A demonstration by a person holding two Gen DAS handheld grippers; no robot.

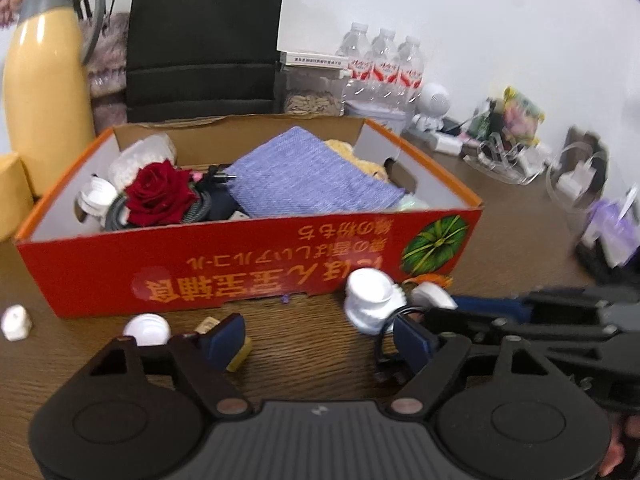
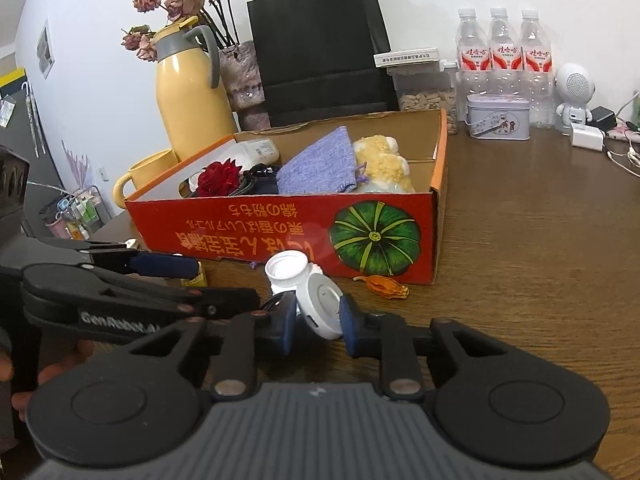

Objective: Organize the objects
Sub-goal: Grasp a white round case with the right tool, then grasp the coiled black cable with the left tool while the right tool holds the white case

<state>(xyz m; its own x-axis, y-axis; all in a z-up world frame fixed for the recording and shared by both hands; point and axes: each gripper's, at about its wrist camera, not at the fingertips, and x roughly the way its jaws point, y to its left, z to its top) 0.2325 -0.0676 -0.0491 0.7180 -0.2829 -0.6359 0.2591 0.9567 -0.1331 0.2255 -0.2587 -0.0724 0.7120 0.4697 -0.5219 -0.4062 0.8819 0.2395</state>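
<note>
The right tool [image 2: 318, 322] is closed on a white disc [image 2: 322, 304], a flat round gadget held by its rim between the blue pads [image 2: 347, 328]. The disc is carried low over the tabletop [image 2: 520, 260], just in front of the red box [image 2: 288, 228]. It is judged to be light, stiff plastic with a smooth, slippery rim, so a grip across the rim, as shown, is considered suitable. Whether it rests on the tabletop cannot be told.

The left tool [image 1: 320, 338] is held wide open with nothing between its pads. A black cable [image 1: 384, 344] lies beside its right pad.

Just behind the disc, one white bottle [image 2: 286, 270] stands open-mouthed. It is judged light and rigid, best taken across the body.

Loose items counted on the tabletop near the box front:
- one white bottle
- one white cap [image 1: 147, 329]
- one small white plug [image 1: 16, 322]
- one yellow block [image 1: 239, 354]
- one dried orange flower [image 2: 382, 286], judged brittle

Counted inside the box:
- one red rose [image 1: 160, 192], fragile
- one purple cloth [image 1: 312, 176], soft
- one yellow plush [image 2: 384, 164]

Against the wall, three water bottles [image 2: 502, 52] are counted.
</note>
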